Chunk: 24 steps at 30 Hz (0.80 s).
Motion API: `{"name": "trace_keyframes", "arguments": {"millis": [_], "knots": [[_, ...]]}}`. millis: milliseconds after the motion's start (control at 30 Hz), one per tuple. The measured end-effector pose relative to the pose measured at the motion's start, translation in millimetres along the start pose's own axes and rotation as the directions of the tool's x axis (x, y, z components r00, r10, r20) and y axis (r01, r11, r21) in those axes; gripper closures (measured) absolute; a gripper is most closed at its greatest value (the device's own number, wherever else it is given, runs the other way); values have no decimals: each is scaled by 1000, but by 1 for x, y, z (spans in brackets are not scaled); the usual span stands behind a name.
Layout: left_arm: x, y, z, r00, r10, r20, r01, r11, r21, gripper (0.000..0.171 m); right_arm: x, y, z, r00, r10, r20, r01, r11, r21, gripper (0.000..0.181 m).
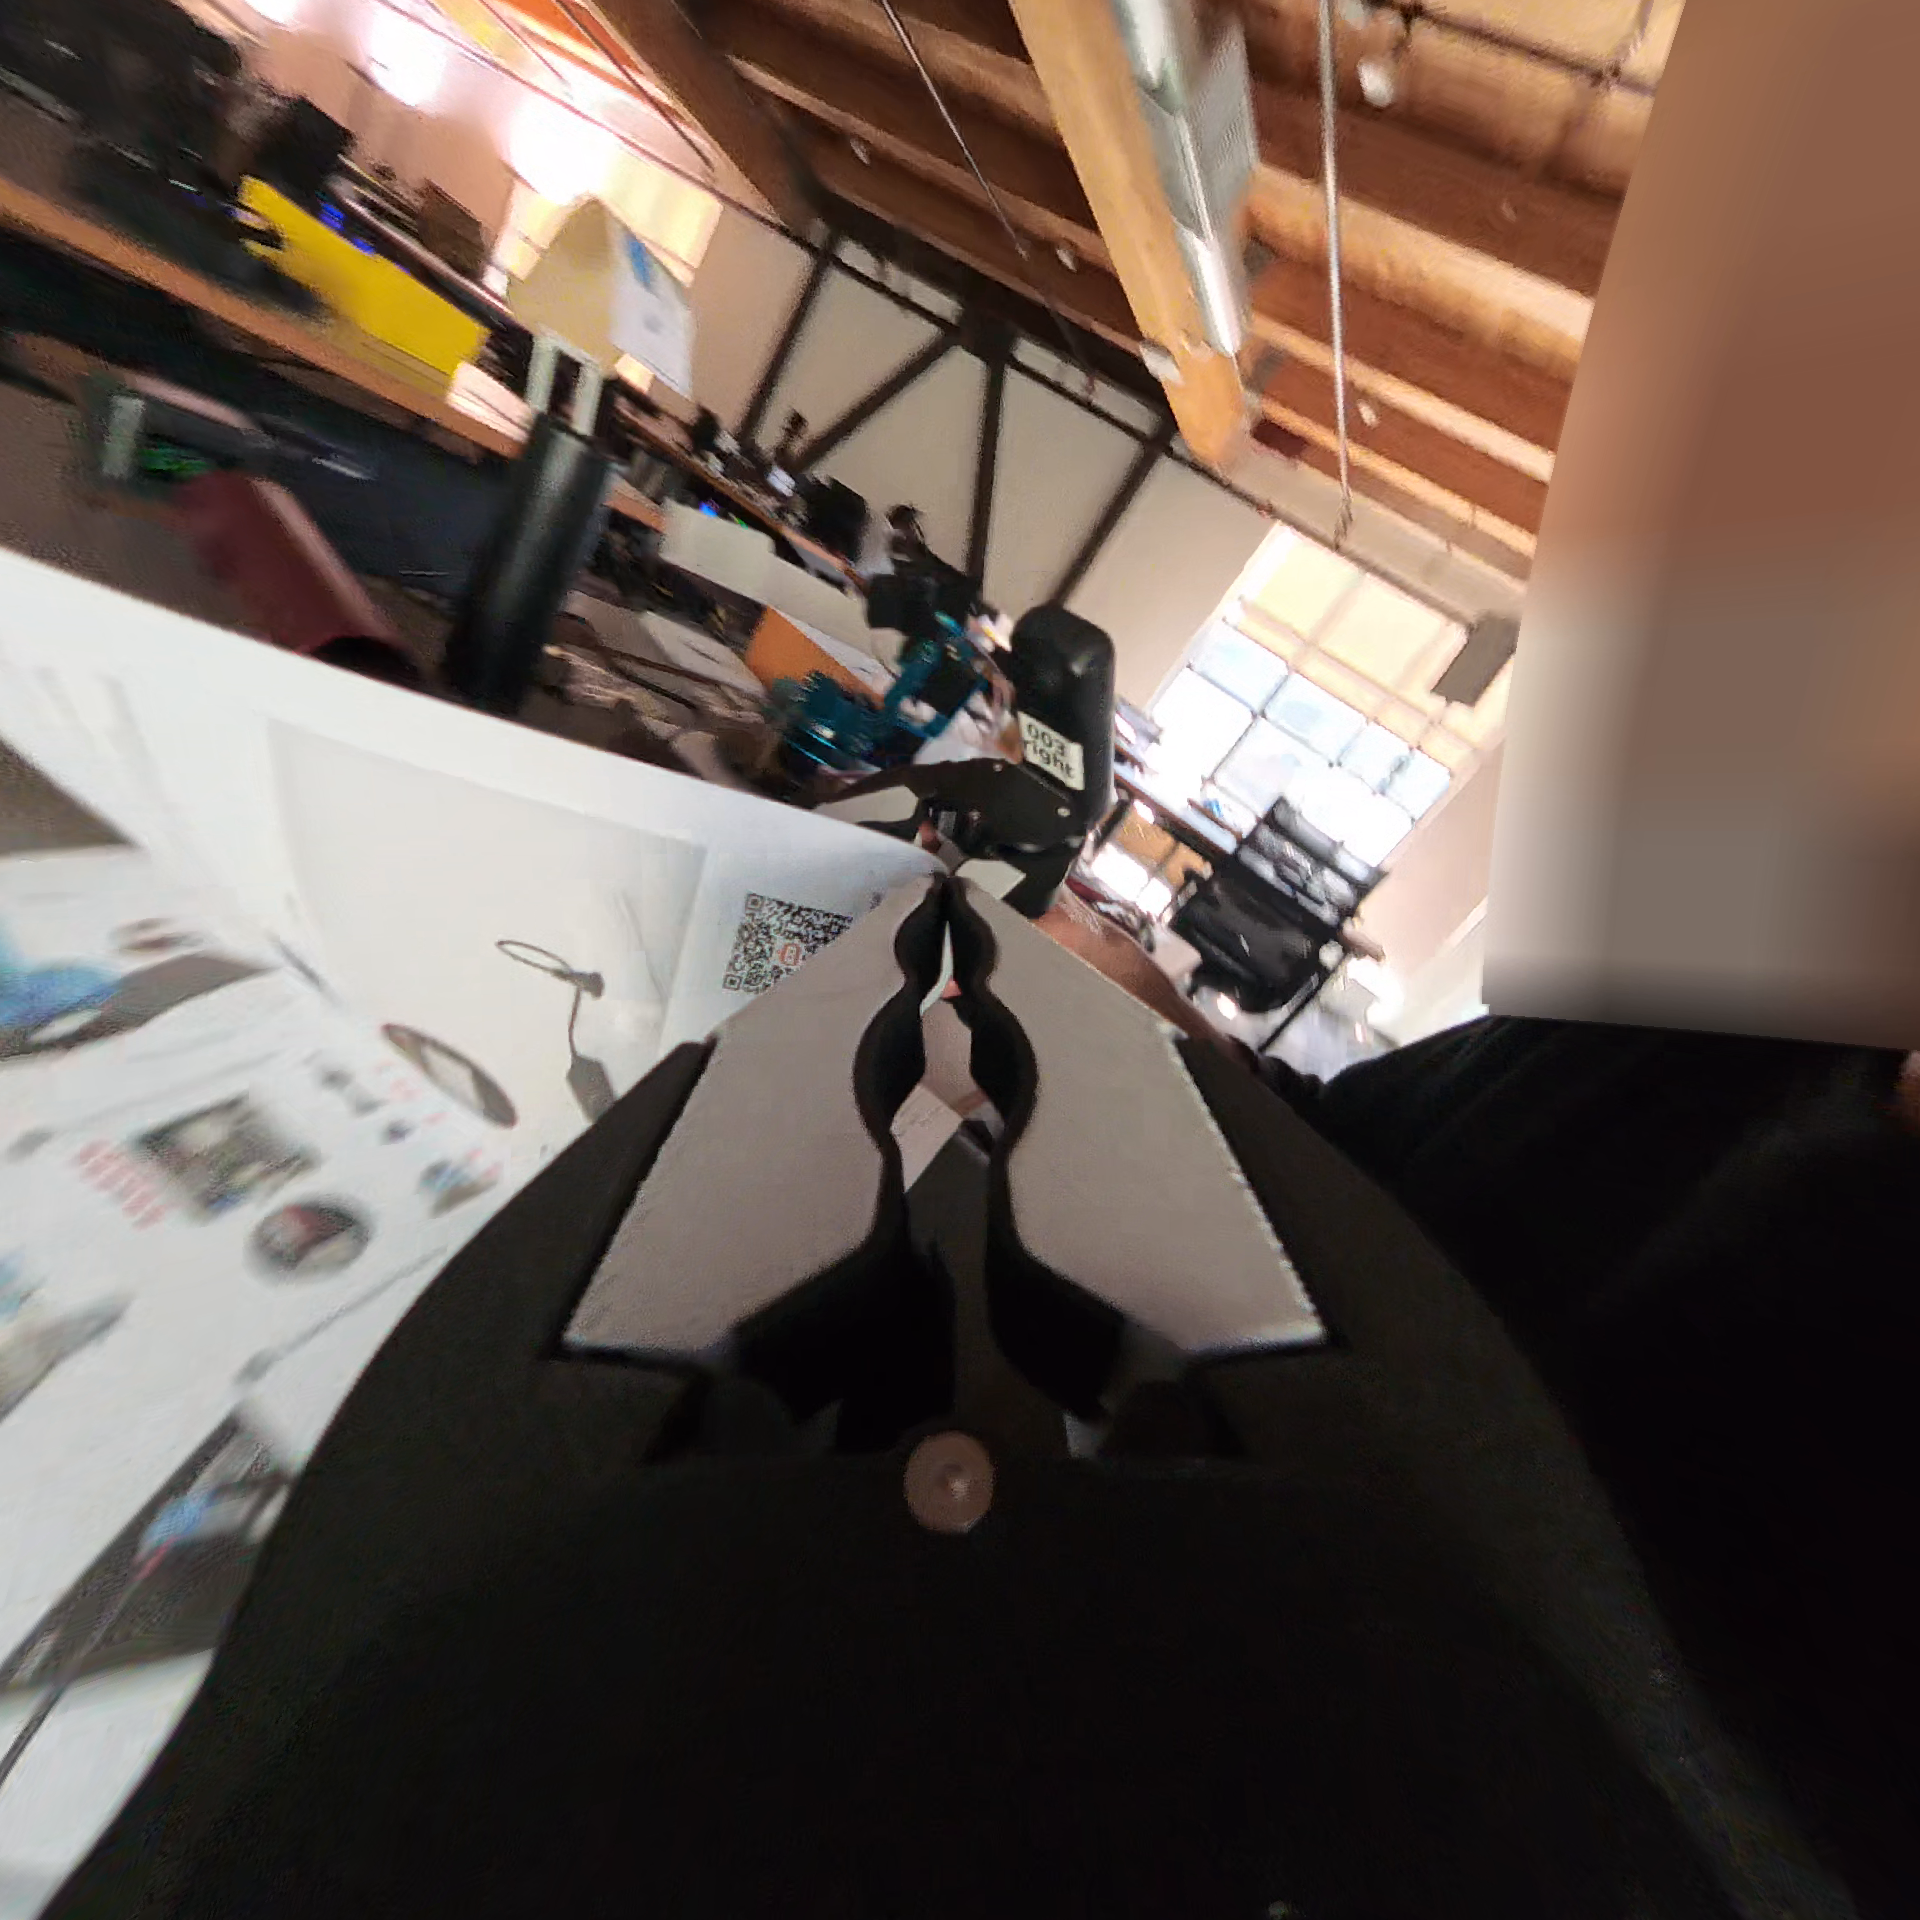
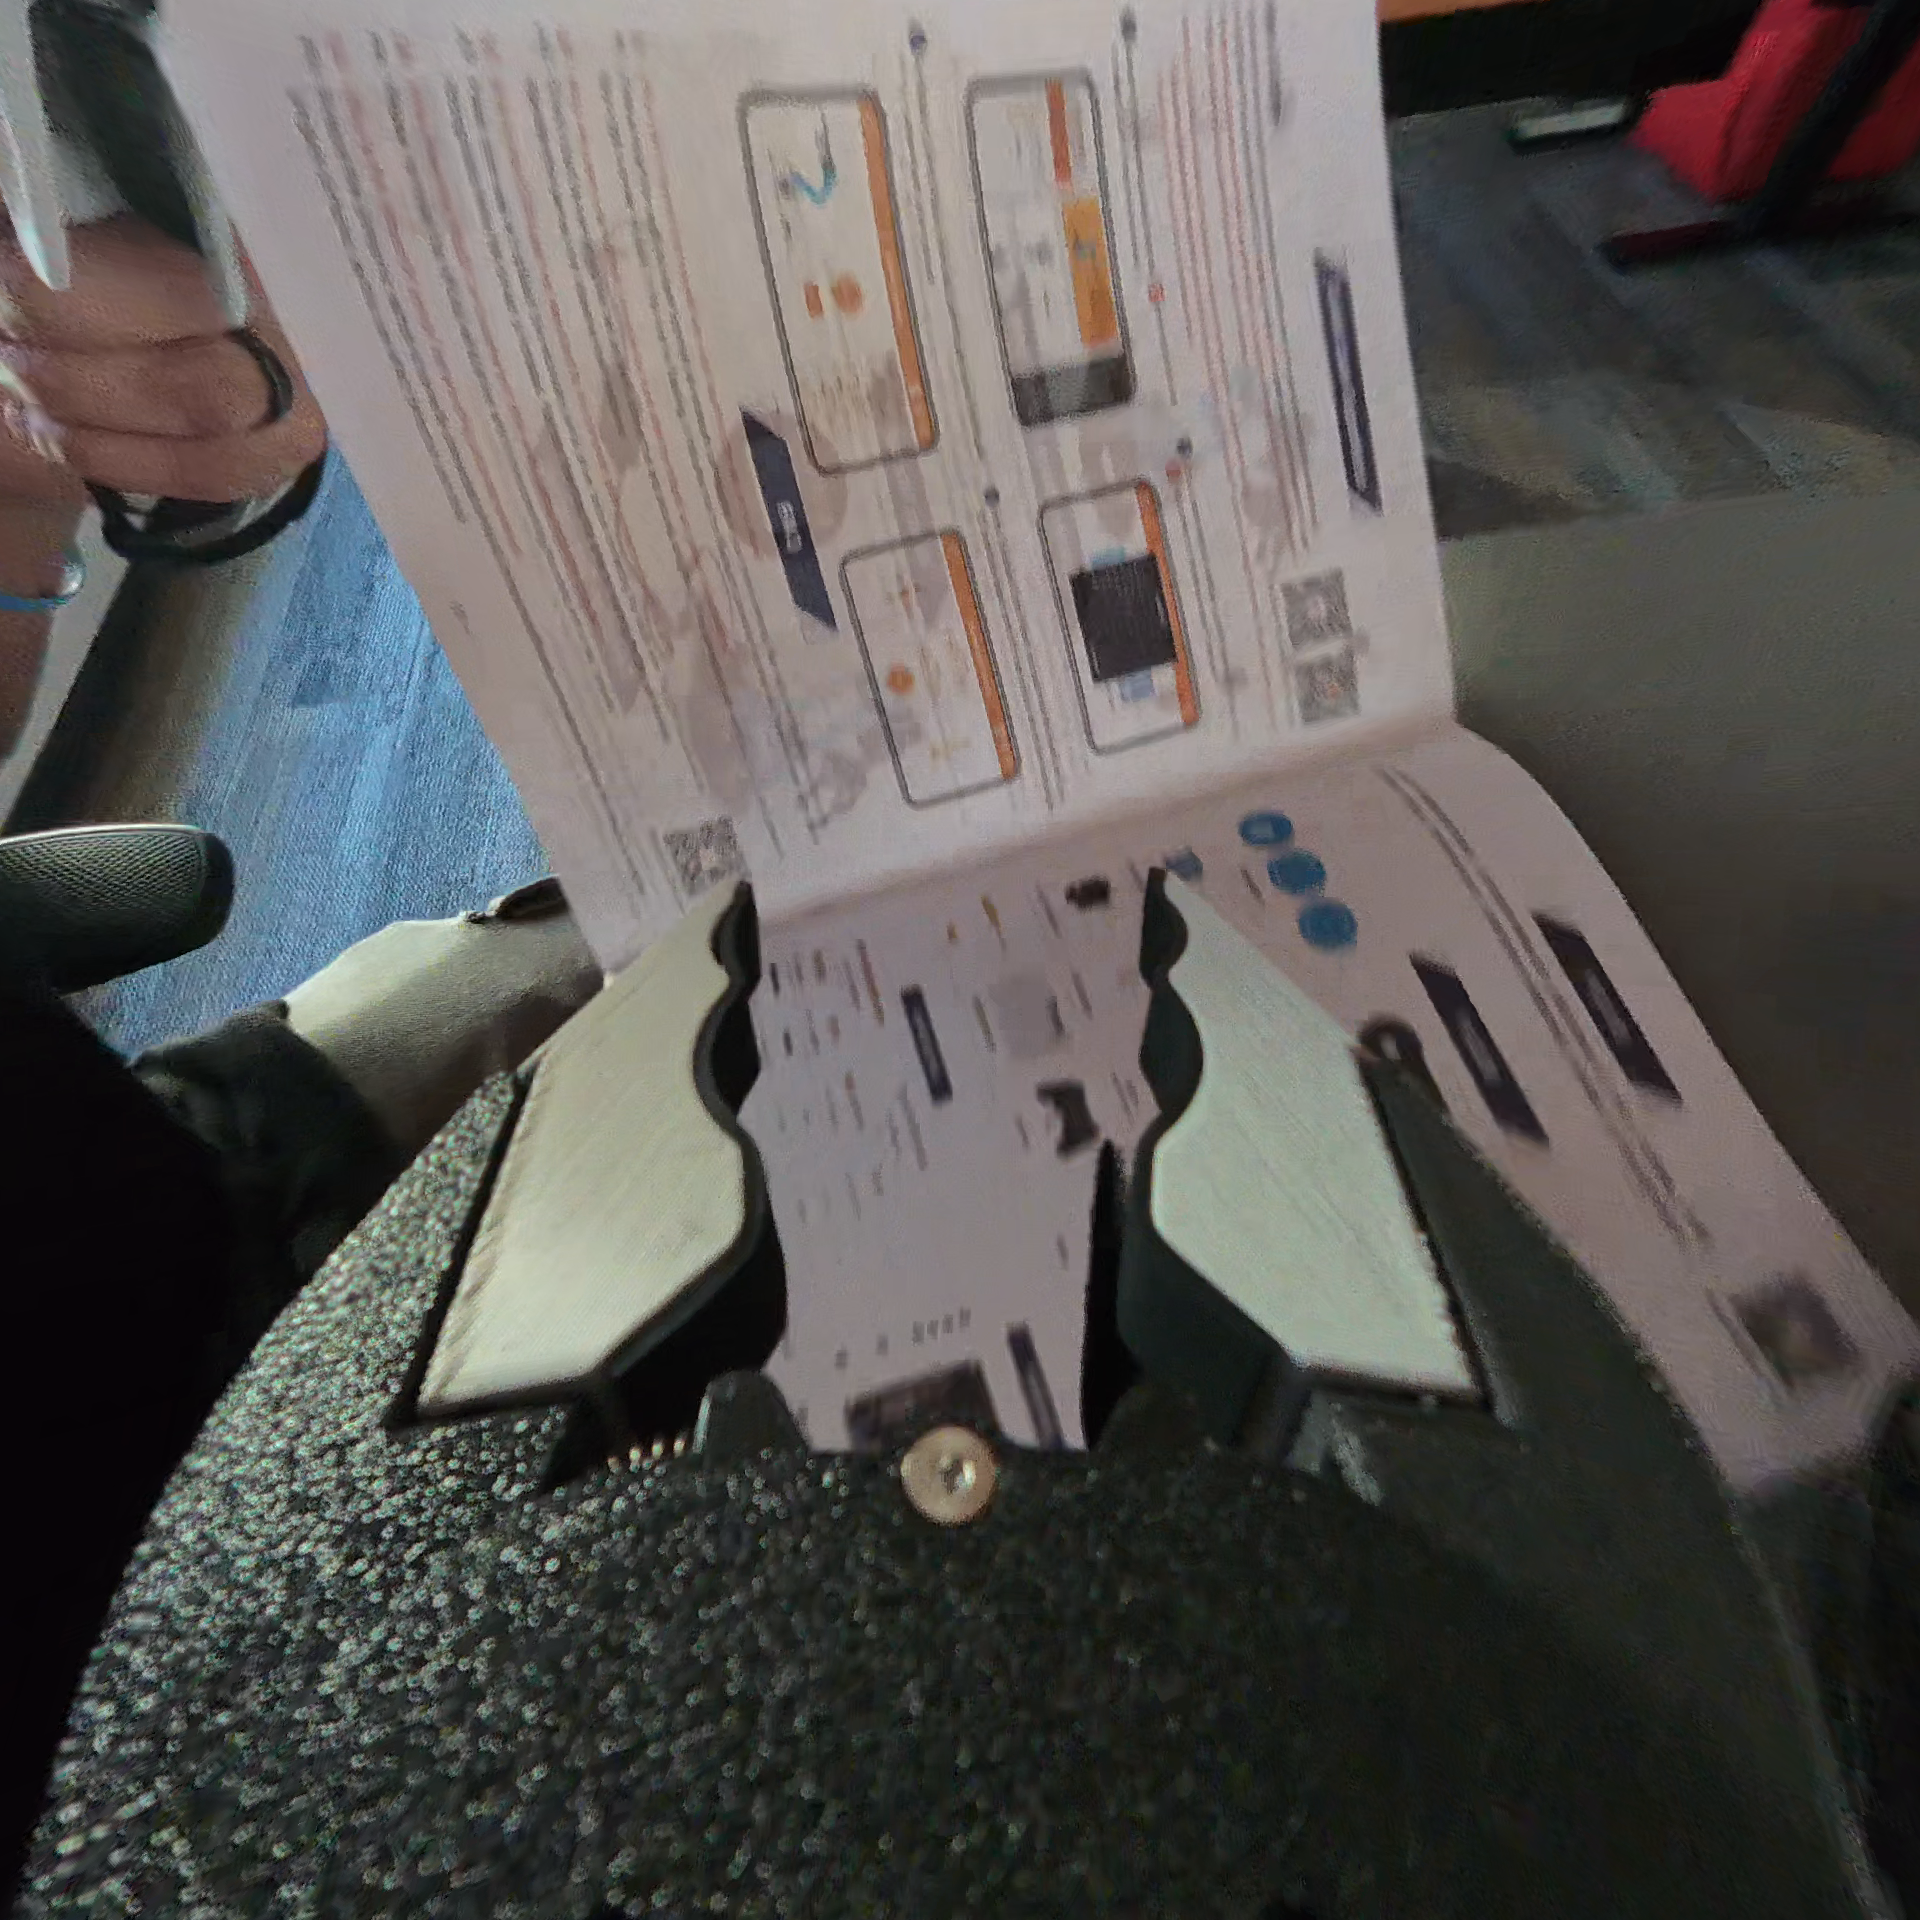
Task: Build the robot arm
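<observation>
A white printed leaflet (image 1: 416, 935) with pictures and square codes is held up in the air. My left gripper (image 1: 943, 896) is shut on the leaflet's corner, and paper shows between its fingers. In the right wrist view the leaflet (image 2: 1039, 416) is folded: its far half stands upright and its near half curves under my right gripper (image 2: 948, 896). The right gripper is open and empty, its fingers (image 2: 623, 1122) just above the near half, close to the fold. The right gripper's black body (image 1: 1023, 800) shows beyond the leaflet in the left wrist view.
A person's hand (image 2: 156, 395) is at the upper left and dark clothing (image 1: 1610, 1299) at the right. A grey surface (image 2: 1662, 727) lies under the leaflet, with blue carpet (image 2: 343, 727), a black chair arm (image 2: 104, 894) and a red object (image 2: 1787, 104) around it. Desks, a black cylinder (image 1: 540, 561) and a blue robot arm (image 1: 883, 696) stand behind. The tips of one gripper are about 15 centimetres away from the tips of the other.
</observation>
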State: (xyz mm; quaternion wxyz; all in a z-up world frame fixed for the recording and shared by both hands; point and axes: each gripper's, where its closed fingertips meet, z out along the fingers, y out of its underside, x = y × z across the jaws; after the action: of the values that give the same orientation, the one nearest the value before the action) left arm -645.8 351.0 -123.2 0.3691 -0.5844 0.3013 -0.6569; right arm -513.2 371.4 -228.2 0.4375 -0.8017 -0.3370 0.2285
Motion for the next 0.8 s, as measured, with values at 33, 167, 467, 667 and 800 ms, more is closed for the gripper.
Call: {"name": "trace_keyframes", "arguments": {"millis": [33,167,467,667,800], "knots": [[12,0,18,999,28,-31,-29,999,-36,171,1,7,-17,1000,19,-21,-19,1000,9,108],[45,16,89,986,97,-133,-119,979,-165,171,2,49,-79,988,96,-117,-94,995,22,109],[39,126,195,992,44,-116,-92,889,-448,171,-26,145,-198,909,309,-278,-282,950,135,111],[28,190,218,993,110,-41,-111,768,-630,171,-34,198,-255,839,418,-347,-366,907,208,111],[30,194,217,982,186,-2,-147,768,-623,148,-31,219,-282,800,448,-400,-374,893,252,112]]}}
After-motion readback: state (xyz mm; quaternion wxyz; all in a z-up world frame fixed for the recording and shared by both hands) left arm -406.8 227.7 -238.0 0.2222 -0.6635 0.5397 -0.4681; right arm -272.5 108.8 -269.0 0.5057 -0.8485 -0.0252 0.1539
